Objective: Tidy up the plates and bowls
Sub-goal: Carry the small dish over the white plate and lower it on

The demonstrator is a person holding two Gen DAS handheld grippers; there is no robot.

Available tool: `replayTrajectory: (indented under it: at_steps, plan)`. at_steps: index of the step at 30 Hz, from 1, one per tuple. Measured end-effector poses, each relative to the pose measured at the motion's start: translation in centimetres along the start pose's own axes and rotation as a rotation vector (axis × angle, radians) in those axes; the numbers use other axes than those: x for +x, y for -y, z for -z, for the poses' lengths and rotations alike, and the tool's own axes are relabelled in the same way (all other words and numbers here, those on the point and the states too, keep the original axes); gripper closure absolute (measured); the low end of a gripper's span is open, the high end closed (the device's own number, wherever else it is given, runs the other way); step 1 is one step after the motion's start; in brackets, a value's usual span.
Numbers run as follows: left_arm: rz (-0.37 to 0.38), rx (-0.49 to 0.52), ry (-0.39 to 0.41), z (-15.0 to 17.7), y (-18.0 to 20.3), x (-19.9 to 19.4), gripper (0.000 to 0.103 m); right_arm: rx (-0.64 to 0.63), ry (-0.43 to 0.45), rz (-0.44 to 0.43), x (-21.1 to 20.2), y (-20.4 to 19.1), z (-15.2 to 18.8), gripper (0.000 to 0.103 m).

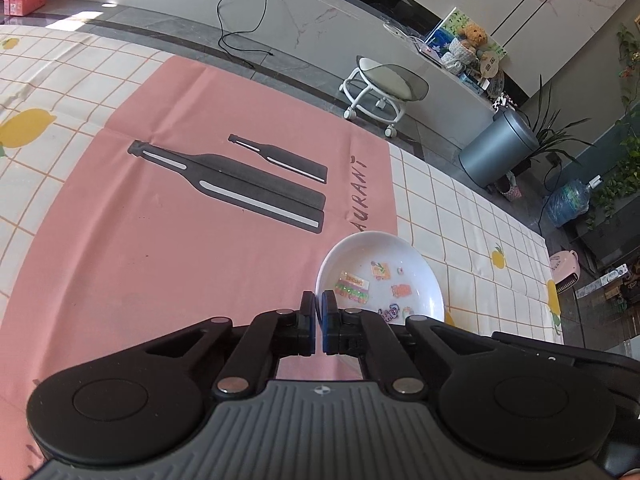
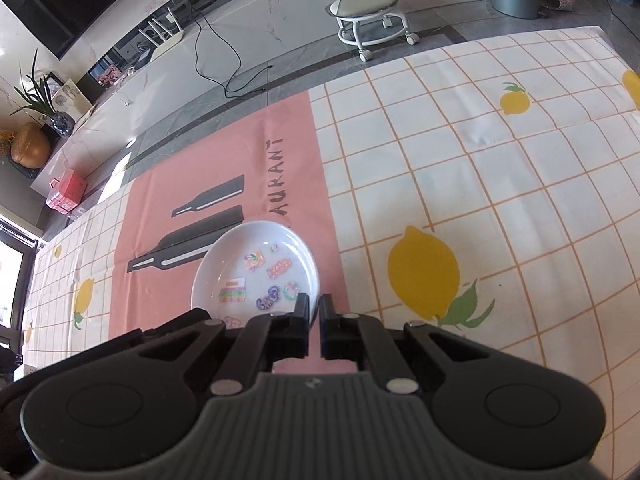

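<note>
A white plate [image 1: 400, 256] with colourful stickers inside is held between both grippers above the pink placemat [image 1: 200, 208]. My left gripper [image 1: 319, 304] is shut on the plate's left rim. In the right wrist view the same plate [image 2: 260, 248] shows, and my right gripper [image 2: 314, 307] is shut on its right rim. The plate sits over the placemat [image 2: 224, 176] near the edge with the dark lettering. No other plates or bowls show.
A checked tablecloth with lemons [image 2: 460, 184] covers the table. Beyond the far edge stand a white rolling stool [image 1: 380, 88], a grey bin [image 1: 496, 152] and a black cable [image 1: 248, 20] on the floor.
</note>
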State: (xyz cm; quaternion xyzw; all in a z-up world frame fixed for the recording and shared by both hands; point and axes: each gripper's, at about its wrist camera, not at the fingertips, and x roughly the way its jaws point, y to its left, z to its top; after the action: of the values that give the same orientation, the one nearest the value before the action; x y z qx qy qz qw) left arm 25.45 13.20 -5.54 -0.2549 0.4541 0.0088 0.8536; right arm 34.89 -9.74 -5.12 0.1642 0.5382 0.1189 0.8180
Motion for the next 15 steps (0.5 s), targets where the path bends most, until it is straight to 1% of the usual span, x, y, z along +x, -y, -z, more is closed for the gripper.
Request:
replayTrajectory:
  at_steps: [6,11,15]
  plan:
    - [-0.02,-0.004,0.048,1.3,-0.3,-4.5,0.101,-0.014,0.033,-0.047,-3.3,-1.4,2.1,0.101]
    - [-0.026,-0.012,0.085,2.6,-1.1,-8.2,0.101,-0.019,0.06,-0.098,-6.2,-2.8,4.9,0.101]
    - [-0.024,-0.032,0.099,4.0,-2.3,-10.6,0.101,-0.018,0.074,-0.135,-8.0,-3.7,7.2,0.101]
